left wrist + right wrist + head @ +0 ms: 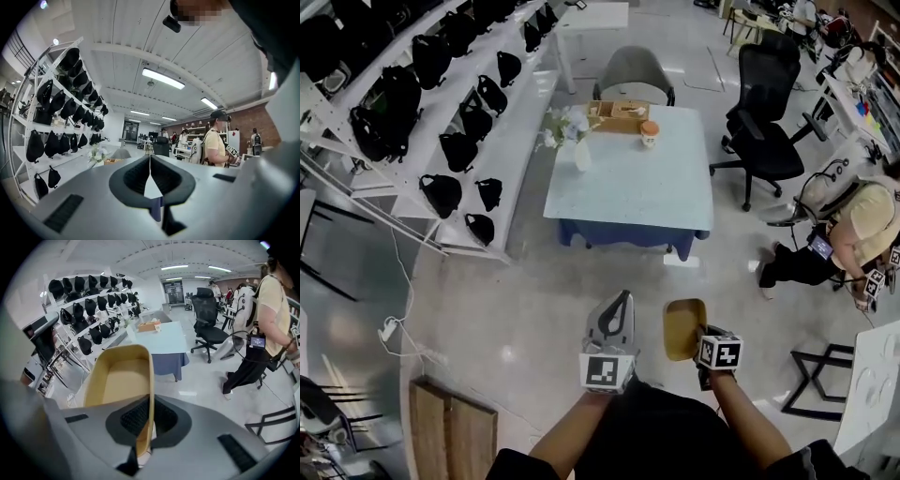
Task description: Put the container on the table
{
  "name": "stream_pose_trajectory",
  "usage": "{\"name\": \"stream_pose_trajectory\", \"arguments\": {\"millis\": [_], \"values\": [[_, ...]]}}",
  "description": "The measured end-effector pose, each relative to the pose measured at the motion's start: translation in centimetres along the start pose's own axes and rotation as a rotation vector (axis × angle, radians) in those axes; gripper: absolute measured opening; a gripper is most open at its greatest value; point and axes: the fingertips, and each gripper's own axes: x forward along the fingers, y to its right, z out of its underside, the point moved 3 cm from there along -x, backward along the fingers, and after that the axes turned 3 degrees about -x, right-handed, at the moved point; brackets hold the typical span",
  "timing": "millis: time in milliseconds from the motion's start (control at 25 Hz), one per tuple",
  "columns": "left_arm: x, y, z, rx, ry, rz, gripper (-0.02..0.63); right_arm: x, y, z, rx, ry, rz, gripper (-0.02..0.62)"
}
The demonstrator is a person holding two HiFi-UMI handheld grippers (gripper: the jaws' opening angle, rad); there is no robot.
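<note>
Tan, smooth and thin-walled, of plastic or moulded fibre by the look: container (119,376), empty, carried in the air at lower centre of the head view, well apart from table (628,202) in the upper middle of that frame. Pinched by 1 side wall, edge-on between the jaws of right gripper (146,420), with the rest of the tray hanging out to the left of the jaws and up the frame. Left gripper (150,161) just beside it in the head view, jaws closed together on nothing. Judged light and stiff, so easy to carry on 1 clamp, yet apt to swing or slip about that single pinch, given the slick surface and the off-centre hold. Probably not fragile, though a thin wall may flex under hard pressure. Best taken low on a straight stretch of wall, near the middle of a long side, rather than at a rounded corner. On the far edge of the tabletop, 3 things to keep away from: vase of flowers (579,142), wooden box (617,114), small cup (649,133). Near half of the top bare, hence the likeliest landing spot.
</note>
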Motion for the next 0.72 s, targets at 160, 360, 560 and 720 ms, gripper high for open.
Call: {"name": "stream_pose_trajectory", "arguments": {"millis": [160,360,560,720], "values": [[2.9,-3.4,-0.5,-0.027,-0.018,-0.003,0.009,2.1,0.2,-4.0,0.004,-0.024,0.030,0.002],[5.9,-6.4,-1.0,-0.052,-0.029,0.005,0.009,3.8,-0.1,-8.5,0.013,-0.026,0.048,0.002],[8.2,-9.2,-0.9,-0.076,-0.057,0.024,0.009,5.5,-0.7,-12.2,0.027,-0.027,0.065,0.002],[10.2,-11.2,-1.1,-0.077,-0.069,0.052,0.009,7.0,-1.5,-14.8,0.012,-0.027,0.080,0.002]]}}
